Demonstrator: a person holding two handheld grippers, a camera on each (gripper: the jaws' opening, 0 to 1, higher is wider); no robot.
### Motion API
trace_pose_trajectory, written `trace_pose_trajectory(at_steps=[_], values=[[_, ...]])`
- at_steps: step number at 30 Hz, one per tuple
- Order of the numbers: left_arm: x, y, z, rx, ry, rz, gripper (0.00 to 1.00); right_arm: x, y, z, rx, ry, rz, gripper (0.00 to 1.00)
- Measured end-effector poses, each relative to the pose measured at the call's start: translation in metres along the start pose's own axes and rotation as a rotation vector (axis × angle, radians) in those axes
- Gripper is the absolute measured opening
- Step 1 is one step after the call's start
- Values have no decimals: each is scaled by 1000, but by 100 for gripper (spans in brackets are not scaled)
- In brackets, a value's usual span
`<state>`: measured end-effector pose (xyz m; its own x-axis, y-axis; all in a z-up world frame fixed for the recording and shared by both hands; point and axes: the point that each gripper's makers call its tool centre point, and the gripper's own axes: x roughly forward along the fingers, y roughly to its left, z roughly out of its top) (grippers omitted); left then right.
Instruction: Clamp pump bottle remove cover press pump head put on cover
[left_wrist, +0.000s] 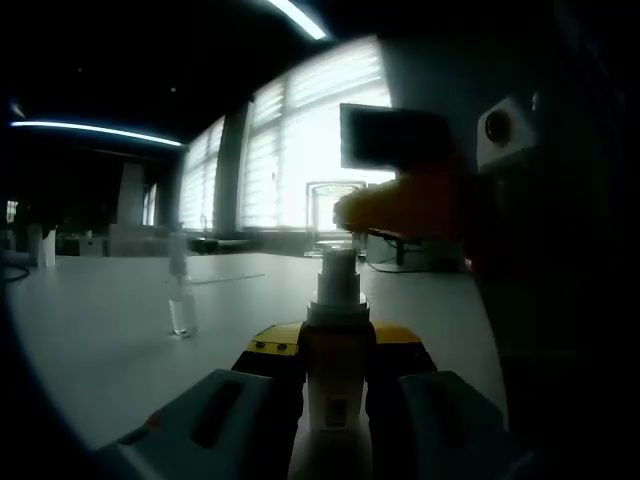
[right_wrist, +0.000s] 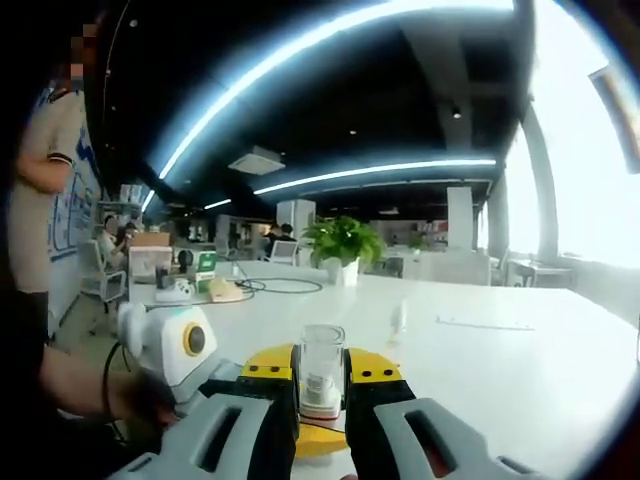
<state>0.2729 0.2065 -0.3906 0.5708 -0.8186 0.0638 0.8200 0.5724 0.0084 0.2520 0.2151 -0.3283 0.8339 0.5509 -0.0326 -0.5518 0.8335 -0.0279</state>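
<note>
The left gripper (left_wrist: 335, 385) is clamped on the pump bottle (left_wrist: 335, 350), upright between its jaws, pump head uncovered; the right gripper (right_wrist: 320, 400) grips the clear cover (right_wrist: 320, 368) above the white table (right_wrist: 500, 340); a small bottle (left_wrist: 181, 300) stands well apart.

Pump bottle (left_wrist: 335, 375): pale, upright, clamped between the left gripper's (left_wrist: 335, 420) jaws; white pump head (left_wrist: 337, 275) bare on top, just above the jaws.
Cover (right_wrist: 321, 370): clear plastic cap, upright, pinched between the right gripper's (right_wrist: 320, 420) jaws, lifted above the worktop (right_wrist: 480, 350).
</note>
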Motion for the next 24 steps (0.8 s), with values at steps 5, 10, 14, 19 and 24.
trace_pose_trajectory(at_steps=[5, 10, 14, 19, 24], values=[[0, -1, 0, 1, 0, 0, 14, -1, -6, -7, 4, 14, -24, 12], [0, 0, 0, 0, 0, 0, 14, 0, -4, -9, 1, 13, -40, 12], [0, 1, 0, -3, 1, 3, 14, 0, -4, -9, -3, 8, -57, 12], [0, 1, 0, -3, 1, 5, 14, 2, -1, -18, -38, 39, -73, 12], [0, 0, 0, -4, 1, 6, 14, 1, -2, -18, -26, 40, -76, 12]])
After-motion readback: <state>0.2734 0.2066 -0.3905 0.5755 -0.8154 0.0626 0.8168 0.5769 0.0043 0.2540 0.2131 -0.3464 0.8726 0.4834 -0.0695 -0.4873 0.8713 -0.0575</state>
